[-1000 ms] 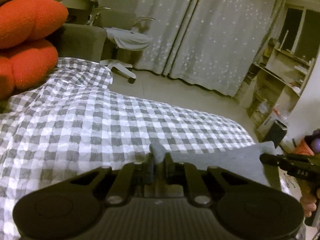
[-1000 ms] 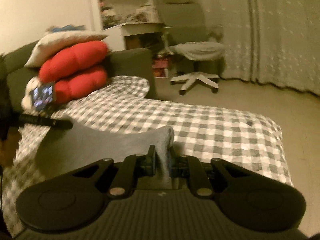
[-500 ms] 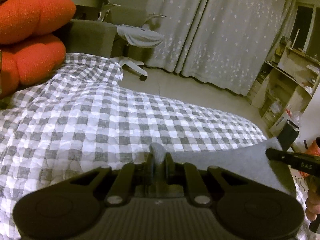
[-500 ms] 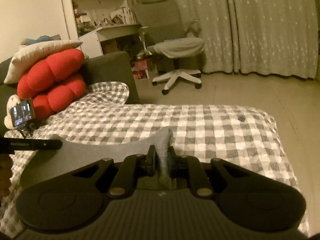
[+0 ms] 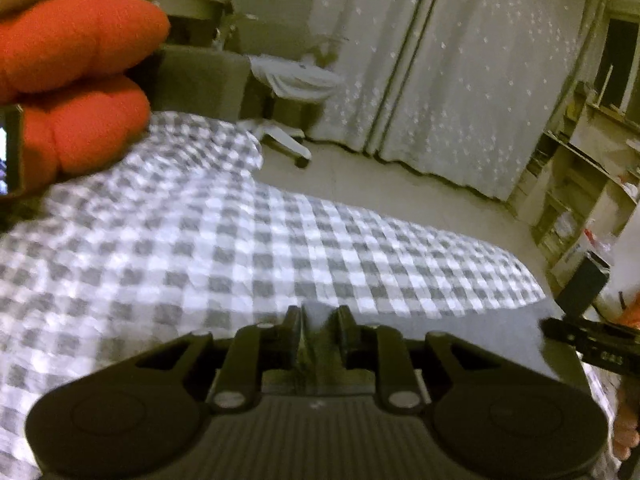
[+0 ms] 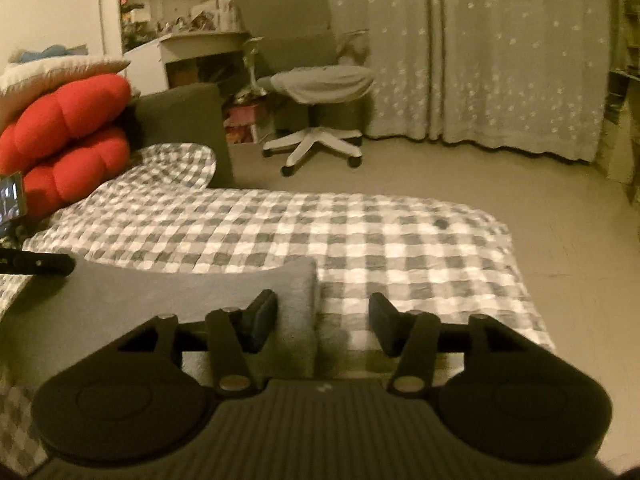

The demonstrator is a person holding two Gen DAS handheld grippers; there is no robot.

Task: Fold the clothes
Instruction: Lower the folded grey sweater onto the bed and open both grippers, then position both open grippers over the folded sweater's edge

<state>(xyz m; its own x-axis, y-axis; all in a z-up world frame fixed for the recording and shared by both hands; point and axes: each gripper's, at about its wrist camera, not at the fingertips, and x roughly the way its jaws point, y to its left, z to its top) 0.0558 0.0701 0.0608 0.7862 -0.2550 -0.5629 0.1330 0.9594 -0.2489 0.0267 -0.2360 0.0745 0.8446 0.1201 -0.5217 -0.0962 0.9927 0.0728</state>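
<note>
A: Red plush cushions (image 6: 68,136) sit stacked at nine to ten o'clock, with a pale pillow (image 6: 52,74) on top and a small lit phone screen (image 6: 10,200) just beside them at the frame edge. What lies in front?

B: Grey-and-white checked bedspread (image 6: 360,236) over the bed, running from nine o'clock across to three. On it lies the grey garment (image 6: 152,296), folded flat, its near edge toward six o'clock and its right corner doubled up thick.

A: And the left tongs (image 5: 319,322)?

B: Their jaws are opening, only slightly apart. A fold of the grey garment (image 5: 460,330) sits between them; the picture is blurred, so I cannot tell whether the pads still pinch it. The cloth stretches away to three o'clock, where the other tool shows.

A: The right tongs (image 6: 323,320)?

B: Opening too, and wide. The garment's thick corner lies just beside the left finger (image 6: 262,318), and the right finger stands well apart over bare checked cloth. Nothing is gripped.

A: Farther back?

B: An office chair (image 6: 316,80) on a white wheeled base at twelve o'clock, dotted curtains (image 6: 500,52) from twelve to two, and a hand (image 5: 626,428) at four o'clock in the left view.
</note>
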